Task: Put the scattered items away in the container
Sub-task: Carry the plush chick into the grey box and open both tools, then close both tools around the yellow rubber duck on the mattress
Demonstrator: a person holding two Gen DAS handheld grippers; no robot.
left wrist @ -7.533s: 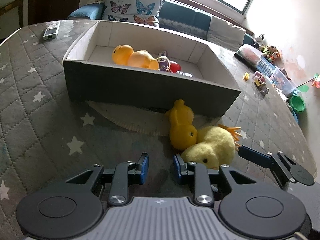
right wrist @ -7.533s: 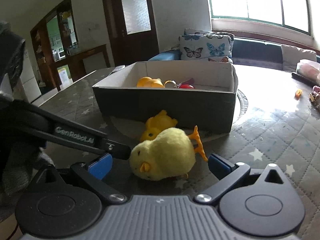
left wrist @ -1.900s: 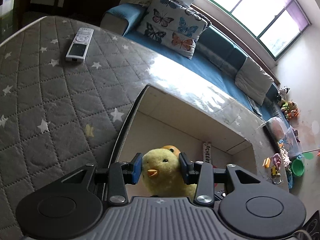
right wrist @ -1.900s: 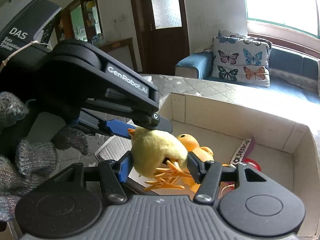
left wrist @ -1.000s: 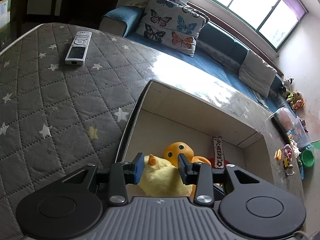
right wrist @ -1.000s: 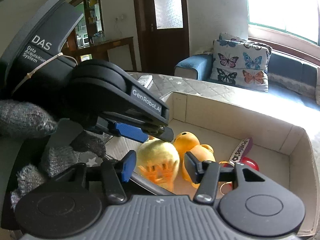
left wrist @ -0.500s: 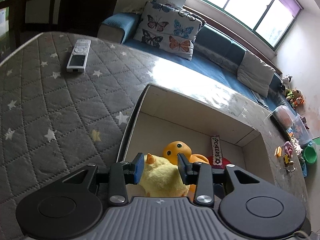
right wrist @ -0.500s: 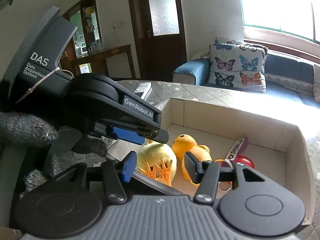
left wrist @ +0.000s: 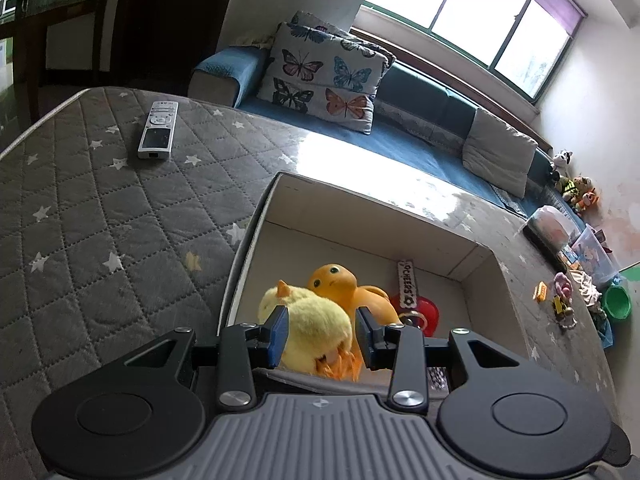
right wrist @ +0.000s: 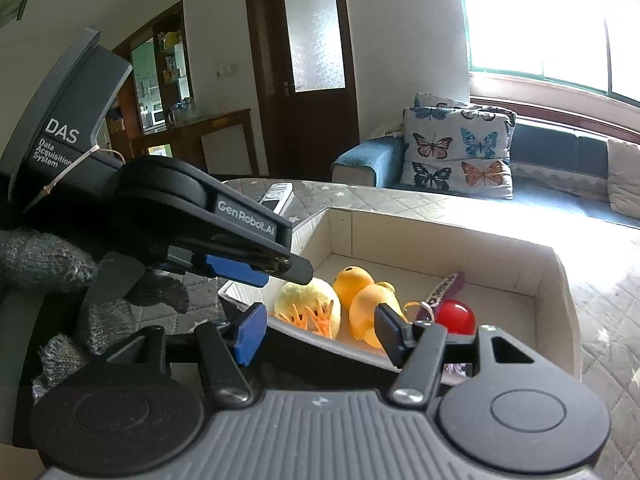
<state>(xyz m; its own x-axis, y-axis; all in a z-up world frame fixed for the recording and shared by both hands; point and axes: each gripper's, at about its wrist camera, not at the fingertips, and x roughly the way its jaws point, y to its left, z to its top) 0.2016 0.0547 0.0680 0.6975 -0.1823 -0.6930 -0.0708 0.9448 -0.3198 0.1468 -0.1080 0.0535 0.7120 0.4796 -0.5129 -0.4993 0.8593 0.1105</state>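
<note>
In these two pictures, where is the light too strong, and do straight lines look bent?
Left wrist view: glare whitens the table behind the box, and the window is overexposed; the table edge curves from fisheye distortion. Right wrist view: the window is blown out and washes the box's far corner; the door frame leans; the plush chick stays sharp.
</note>
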